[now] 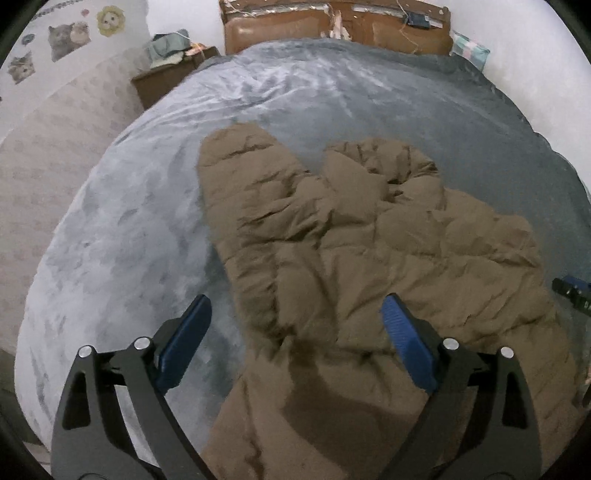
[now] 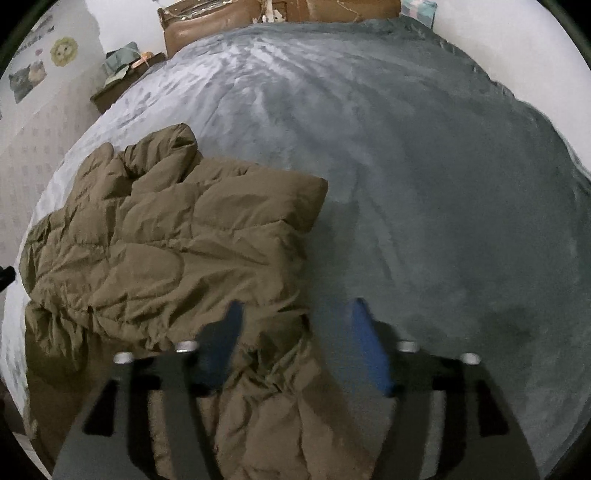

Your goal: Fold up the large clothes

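Observation:
A large brown puffer jacket [image 1: 351,251] lies crumpled on a grey bed cover [image 1: 129,229], with a sleeve reaching toward the headboard. My left gripper [image 1: 297,314] is open and empty, hovering above the jacket's near part, its blue pads [image 1: 404,339] spread wide. In the right wrist view the jacket [image 2: 166,251] lies to the left on the bed cover [image 2: 424,192]. My right gripper [image 2: 295,325] is open and blurred, above the jacket's near right edge, one pad [image 2: 369,343] over the cover. A bit of the right gripper shows at the left view's right edge [image 1: 572,291].
A brown padded headboard [image 1: 332,29] stands at the far end. A dark nightstand [image 1: 162,81] with cloth items sits at the far left by a wall with cat stickers [image 1: 66,37]. A checked pillow [image 1: 471,46] lies at the far right corner.

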### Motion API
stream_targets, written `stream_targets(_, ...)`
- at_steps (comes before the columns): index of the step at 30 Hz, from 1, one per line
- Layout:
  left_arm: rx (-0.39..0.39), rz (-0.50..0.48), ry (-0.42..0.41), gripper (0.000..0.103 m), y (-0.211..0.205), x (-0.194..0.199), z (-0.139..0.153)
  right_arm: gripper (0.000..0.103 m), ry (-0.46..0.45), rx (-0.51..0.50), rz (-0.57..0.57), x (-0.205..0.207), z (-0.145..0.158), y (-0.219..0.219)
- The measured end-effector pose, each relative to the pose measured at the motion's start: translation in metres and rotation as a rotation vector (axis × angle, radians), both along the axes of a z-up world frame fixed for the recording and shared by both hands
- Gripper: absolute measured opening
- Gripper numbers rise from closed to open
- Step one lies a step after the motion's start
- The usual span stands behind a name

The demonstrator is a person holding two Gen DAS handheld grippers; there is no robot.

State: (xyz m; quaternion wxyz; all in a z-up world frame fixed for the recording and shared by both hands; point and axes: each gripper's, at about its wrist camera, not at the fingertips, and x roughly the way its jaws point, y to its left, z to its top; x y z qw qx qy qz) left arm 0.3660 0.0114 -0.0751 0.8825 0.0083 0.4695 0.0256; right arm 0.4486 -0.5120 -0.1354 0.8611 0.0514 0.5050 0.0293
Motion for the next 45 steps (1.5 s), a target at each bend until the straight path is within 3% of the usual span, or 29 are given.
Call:
stream_targets(4,-0.001,-0.006,0.124,0.064,-0.003,0.034,-0.036,0.069,0.048,0.046,0.01,0.016,-0.019,0.008)
stream_targets(7,0.014,0.015,0.208,0.063,0.003,0.052,-0.068,0.069,0.089,0.051,0.019,0.031,-0.038,0.017)
stream_targets(9,0.023,0.012,0.224,0.063,0.002,0.054,-0.077,0.064,0.113,0.063,0.045,0.041,-0.049,0.023)
stream_targets(11,0.032,0.012,0.22,0.064,-0.001,0.054,-0.079,0.03,0.134,0.013,0.097,0.047,-0.058,0.036)
stream_targets(14,0.057,0.011,0.218,0.064,-0.011,0.051,-0.076,0.014,0.102,-0.103,0.108,0.046,-0.048,0.048)
stream_targets(16,0.069,0.002,0.2,0.064,-0.021,0.046,-0.068,0.01,0.054,-0.176,0.084,0.04,-0.032,0.048)
stream_targets(20,0.059,-0.053,0.138,0.065,-0.047,0.032,-0.051,0.009,-0.014,-0.376,0.055,0.021,0.002,0.04)
stream_targets(23,0.021,-0.092,0.172,0.068,-0.062,0.032,-0.064,0.009,-0.001,-0.453,0.024,0.016,0.004,0.022)
stream_targets(26,0.021,-0.086,0.219,0.068,-0.074,0.037,-0.085,0.014,0.066,-0.417,0.036,0.018,-0.014,0.008)
stream_targets(28,0.037,-0.068,0.215,0.067,-0.077,0.038,-0.086,0.022,0.057,-0.398,0.04,0.014,-0.021,0.006)
stream_targets(31,0.032,-0.079,0.165,0.064,-0.084,0.03,-0.065,0.029,0.008,-0.29,-0.01,0.009,-0.009,-0.005)
stream_targets(33,0.054,-0.096,0.118,0.064,-0.092,0.026,-0.051,0.042,-0.064,-0.256,-0.028,0.001,0.007,-0.007)
stream_targets(34,0.071,-0.105,0.094,0.064,-0.096,0.026,-0.043,0.053,-0.101,-0.253,-0.029,0.001,0.017,-0.003)
stream_targets(35,0.076,-0.112,0.085,0.064,-0.1,0.028,-0.039,0.057,-0.134,-0.254,-0.018,0.001,0.023,0.003)
stream_targets(38,0.058,-0.116,0.092,0.061,-0.104,0.05,-0.042,0.057,-0.161,-0.279,0.021,0.011,0.03,0.021)
stream_targets(40,0.054,-0.093,0.128,0.043,-0.106,0.068,-0.056,0.055,-0.141,-0.292,0.048,0.023,0.019,0.032)
stream_targets(41,0.058,-0.079,0.152,0.036,-0.105,0.073,-0.062,0.048,-0.112,-0.299,0.049,0.03,0.008,0.035)
stream_targets(42,0.062,-0.062,0.17,0.035,-0.104,0.079,-0.069,0.04,-0.083,-0.285,0.049,0.035,-0.002,0.034)
stream_targets(43,0.064,-0.058,0.172,0.035,-0.105,0.082,-0.073,0.024,-0.059,-0.277,0.047,0.044,-0.012,0.038)
stream_targets(45,0.078,-0.062,0.179,0.035,-0.106,0.086,-0.078,0.018,-0.01,-0.278,0.03,0.047,-0.028,0.029)
